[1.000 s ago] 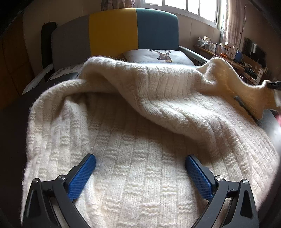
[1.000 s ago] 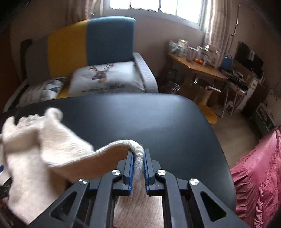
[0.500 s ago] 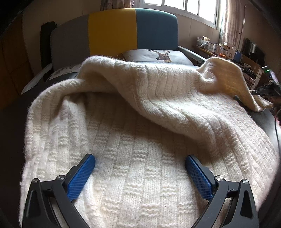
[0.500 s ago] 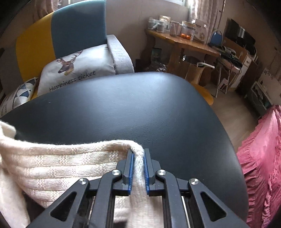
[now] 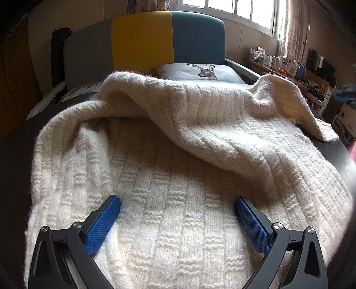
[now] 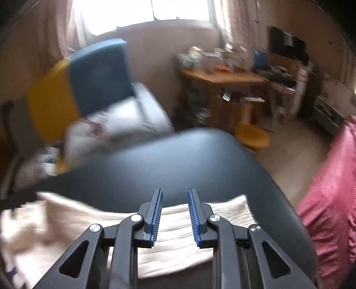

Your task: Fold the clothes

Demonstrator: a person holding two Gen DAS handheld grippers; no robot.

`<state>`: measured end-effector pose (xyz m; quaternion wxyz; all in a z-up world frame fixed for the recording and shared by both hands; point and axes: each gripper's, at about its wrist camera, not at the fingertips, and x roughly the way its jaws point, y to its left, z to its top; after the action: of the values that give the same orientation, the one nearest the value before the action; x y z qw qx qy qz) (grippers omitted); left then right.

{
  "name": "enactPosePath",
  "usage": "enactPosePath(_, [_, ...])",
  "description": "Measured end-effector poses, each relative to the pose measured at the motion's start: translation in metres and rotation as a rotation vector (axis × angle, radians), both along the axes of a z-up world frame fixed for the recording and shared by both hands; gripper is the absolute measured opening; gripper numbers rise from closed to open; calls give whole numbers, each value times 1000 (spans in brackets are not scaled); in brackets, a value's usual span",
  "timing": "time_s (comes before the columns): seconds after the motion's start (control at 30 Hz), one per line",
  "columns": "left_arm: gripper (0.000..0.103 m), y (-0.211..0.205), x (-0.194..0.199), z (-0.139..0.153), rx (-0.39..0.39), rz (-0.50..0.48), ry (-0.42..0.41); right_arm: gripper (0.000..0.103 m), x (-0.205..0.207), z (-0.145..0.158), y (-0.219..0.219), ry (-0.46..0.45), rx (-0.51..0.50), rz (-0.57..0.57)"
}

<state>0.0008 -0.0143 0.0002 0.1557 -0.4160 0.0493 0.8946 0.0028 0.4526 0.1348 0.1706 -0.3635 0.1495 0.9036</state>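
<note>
Yellow-teal headboard (image 5: 169, 37), deer pillow (image 5: 200, 71), wooden desk (image 6: 224, 76), pink ruffled cloth (image 6: 329, 191), window (image 5: 233, 9).

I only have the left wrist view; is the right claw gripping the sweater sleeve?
Observer: No. The right claw is opening; its pads pinch nothing, and the sleeve lies flat beneath it.
Operator: What's beyond the table on that side?
Observer: A pink ruffled cloth, right beside the black table.
Operator: Anything on the floor?
Observer: A round yellow stool past the table's far corner.
</note>
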Motion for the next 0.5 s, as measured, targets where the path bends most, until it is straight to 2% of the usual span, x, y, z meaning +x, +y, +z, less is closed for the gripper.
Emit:
enactPosePath(0.1, [103,-7,2,11,64,4,-7,23,0,7,-70,-17,-24,192])
enactPosePath(0.17, [103,-21,5,23,136,27,-13,23,-2,-5,-130,-60,-56,335])
enactPosePath(0.23, [103,-41,11,37,148,68,11,23,-5,-25,-185,-113,-70,448])
enactPosePath(0.33, [103,-72,21,58,159,129,48,23,-11,-58,-248,-202,-46,543])
enactPosePath(0.4, [103,-95,27,61,136,161,35,23,-17,-85,-282,-277,-22,571])
enactPosePath(0.5, [103,-130,35,65,97,208,11,24,-19,-114,-302,-353,31,576])
